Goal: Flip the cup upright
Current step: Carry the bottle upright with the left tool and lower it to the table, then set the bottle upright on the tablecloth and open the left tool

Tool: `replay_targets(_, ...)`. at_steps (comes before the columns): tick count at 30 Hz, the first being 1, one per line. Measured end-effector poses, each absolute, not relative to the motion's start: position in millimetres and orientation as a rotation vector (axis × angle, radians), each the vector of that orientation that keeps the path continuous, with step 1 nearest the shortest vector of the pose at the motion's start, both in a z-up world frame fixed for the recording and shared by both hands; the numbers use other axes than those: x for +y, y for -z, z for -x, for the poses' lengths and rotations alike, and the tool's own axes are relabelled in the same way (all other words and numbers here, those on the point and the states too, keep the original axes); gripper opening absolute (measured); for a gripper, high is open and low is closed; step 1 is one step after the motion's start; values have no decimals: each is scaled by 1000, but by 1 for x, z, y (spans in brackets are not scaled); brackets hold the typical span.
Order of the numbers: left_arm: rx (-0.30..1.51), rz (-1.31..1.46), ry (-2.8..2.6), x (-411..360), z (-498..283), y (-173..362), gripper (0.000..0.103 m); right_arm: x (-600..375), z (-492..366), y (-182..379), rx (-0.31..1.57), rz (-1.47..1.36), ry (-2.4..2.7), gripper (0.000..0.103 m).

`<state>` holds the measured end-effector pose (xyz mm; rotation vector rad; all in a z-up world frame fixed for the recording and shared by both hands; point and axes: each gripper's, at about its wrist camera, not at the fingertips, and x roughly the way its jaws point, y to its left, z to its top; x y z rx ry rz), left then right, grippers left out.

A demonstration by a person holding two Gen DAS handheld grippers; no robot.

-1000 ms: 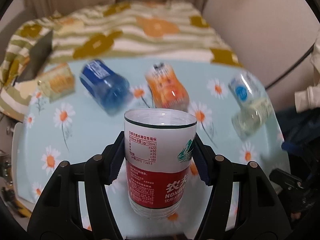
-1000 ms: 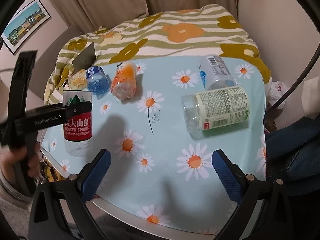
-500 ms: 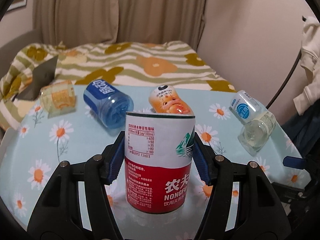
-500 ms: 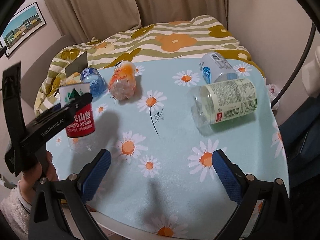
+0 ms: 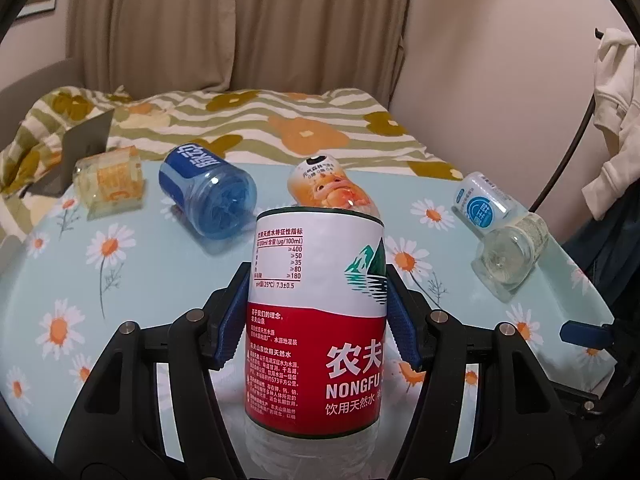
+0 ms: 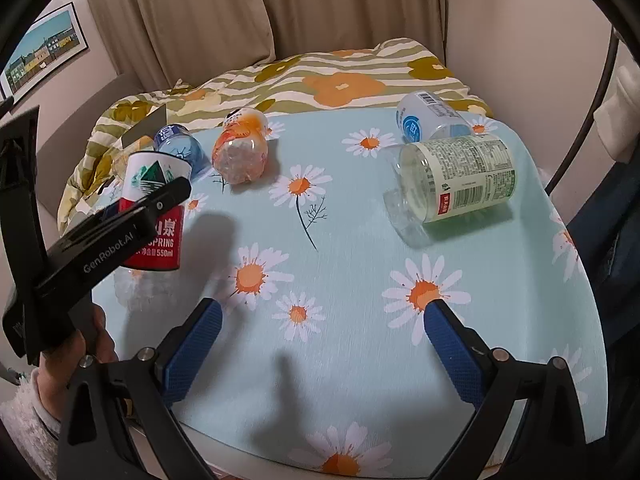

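A clear cut-bottle cup with a red and white Nongfu Spring label (image 5: pixel 316 320) stands upright, open end up, at the near left of the daisy tablecloth (image 5: pixel 120 280). My left gripper (image 5: pixel 316 312) is shut on it, blue pads on both sides. It also shows in the right wrist view (image 6: pixel 154 216), with the left gripper's black arm across it. My right gripper (image 6: pixel 320 344) is open and empty above the table's near edge.
Other cups lie on their sides: a blue one (image 5: pixel 208 196), an orange one (image 5: pixel 328 188), a yellow one (image 5: pixel 110 180), a small blue-labelled one (image 6: pixel 430 120) and a green-labelled one (image 6: pixel 456 180). A striped floral blanket (image 6: pixel 340 80) lies behind the table.
My left gripper has tilted level and lowered the cup until its base is on the cloth. The right gripper has drifted slightly and stays open.
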<state>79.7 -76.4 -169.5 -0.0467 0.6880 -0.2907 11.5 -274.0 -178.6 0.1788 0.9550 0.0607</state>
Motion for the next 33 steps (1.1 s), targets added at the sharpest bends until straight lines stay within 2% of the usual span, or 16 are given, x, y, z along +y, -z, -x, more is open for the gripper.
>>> replay_targets(18,624,52,301,-74,-69,153,67,-269,-13,168,927,-193,-94,101)
replay_targets(23,557,46,302,-73,-69,139,67,-267,-12,168,928,-202,-91,101)
replay_targets(33,584,21,310,-74,-64,151,67,-270,-10,170,931,-221,-80,101)
